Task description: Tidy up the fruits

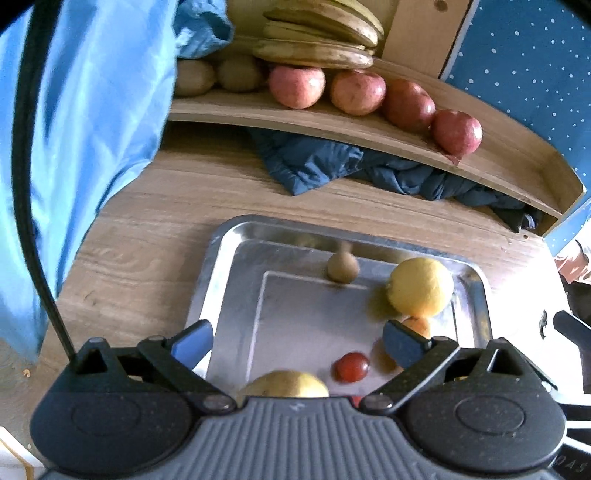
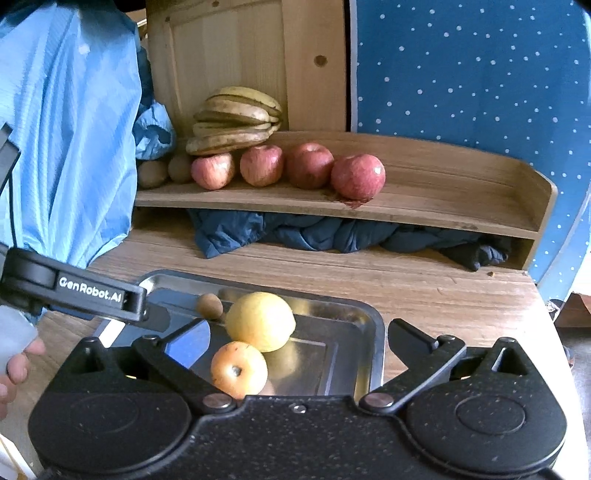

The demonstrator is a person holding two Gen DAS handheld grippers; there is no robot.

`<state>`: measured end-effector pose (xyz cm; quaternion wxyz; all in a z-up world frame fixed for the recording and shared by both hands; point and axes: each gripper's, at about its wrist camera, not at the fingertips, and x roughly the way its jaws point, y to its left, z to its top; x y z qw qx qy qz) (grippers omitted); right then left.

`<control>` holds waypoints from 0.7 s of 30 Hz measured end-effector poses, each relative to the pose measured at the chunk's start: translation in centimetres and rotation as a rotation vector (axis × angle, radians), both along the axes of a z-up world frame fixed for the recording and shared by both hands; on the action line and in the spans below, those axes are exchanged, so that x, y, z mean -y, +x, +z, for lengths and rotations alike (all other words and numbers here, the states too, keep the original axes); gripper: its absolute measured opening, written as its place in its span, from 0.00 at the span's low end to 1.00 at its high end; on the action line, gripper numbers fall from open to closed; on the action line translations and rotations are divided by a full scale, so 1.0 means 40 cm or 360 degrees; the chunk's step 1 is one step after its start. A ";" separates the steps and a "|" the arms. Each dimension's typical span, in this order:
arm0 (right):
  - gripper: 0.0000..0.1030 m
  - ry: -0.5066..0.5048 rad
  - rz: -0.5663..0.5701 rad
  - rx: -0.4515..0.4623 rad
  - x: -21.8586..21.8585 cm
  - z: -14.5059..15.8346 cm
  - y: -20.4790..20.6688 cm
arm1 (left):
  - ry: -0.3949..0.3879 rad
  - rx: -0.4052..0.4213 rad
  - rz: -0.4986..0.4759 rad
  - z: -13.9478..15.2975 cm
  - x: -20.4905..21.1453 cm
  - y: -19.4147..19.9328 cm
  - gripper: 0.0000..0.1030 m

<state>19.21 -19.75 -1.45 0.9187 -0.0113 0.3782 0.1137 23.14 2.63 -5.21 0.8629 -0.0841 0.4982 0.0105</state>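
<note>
A metal tray [image 1: 221, 266] [image 2: 369, 332] lies on the wooden table. It holds a kiwi [image 1: 342, 266] [image 2: 209, 305], a yellow lemon [image 1: 421, 287] [image 2: 260, 320], an orange fruit [image 1: 419, 326] [image 2: 239, 369], a small red fruit [image 1: 351, 366] and a yellow-green fruit [image 1: 288, 384] at the near edge. My left gripper [image 1: 297, 343] hangs open above the tray with nothing between its fingers. My right gripper [image 2: 297, 341] is open over the tray's right part, the orange fruit just inside its left finger and untouched. On the wooden shelf [image 1: 332, 125] [image 2: 443, 206] sit several red apples [image 1: 357, 92] [image 2: 357, 176], bananas [image 1: 321, 33] [image 2: 236, 118] and kiwis [image 1: 238, 73] [image 2: 180, 168].
A dark blue cloth [image 1: 369, 170] [image 2: 332, 232] is bunched under the shelf. A light blue garment [image 1: 92, 92] [image 2: 66, 129] hangs at the left. A dotted blue wall [image 2: 461, 66] stands behind. The left gripper's body [image 2: 74, 291] and a hand [image 2: 14, 365] show at the right view's left edge.
</note>
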 end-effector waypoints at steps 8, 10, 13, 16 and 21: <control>0.99 0.0052 0.0042 0.0013 -0.011 0.015 -0.048 | 0.0029 0.0052 0.0088 0.031 -0.040 -0.075 0.98; 0.99 0.0059 0.0055 0.0020 -0.014 0.021 -0.057 | 0.0035 0.0072 0.0106 0.039 -0.049 -0.089 0.98; 0.99 0.0075 0.0061 0.0024 -0.015 0.028 -0.070 | 0.0039 0.0096 0.0125 0.045 -0.058 -0.108 0.98; 0.99 0.0085 0.0054 0.0022 -0.016 0.032 -0.083 | 0.0044 0.0113 0.0119 0.048 -0.066 -0.121 0.98; 0.99 0.0090 0.0026 0.0027 -0.019 0.037 -0.102 | 0.0045 0.0141 0.0101 0.048 -0.078 -0.137 0.98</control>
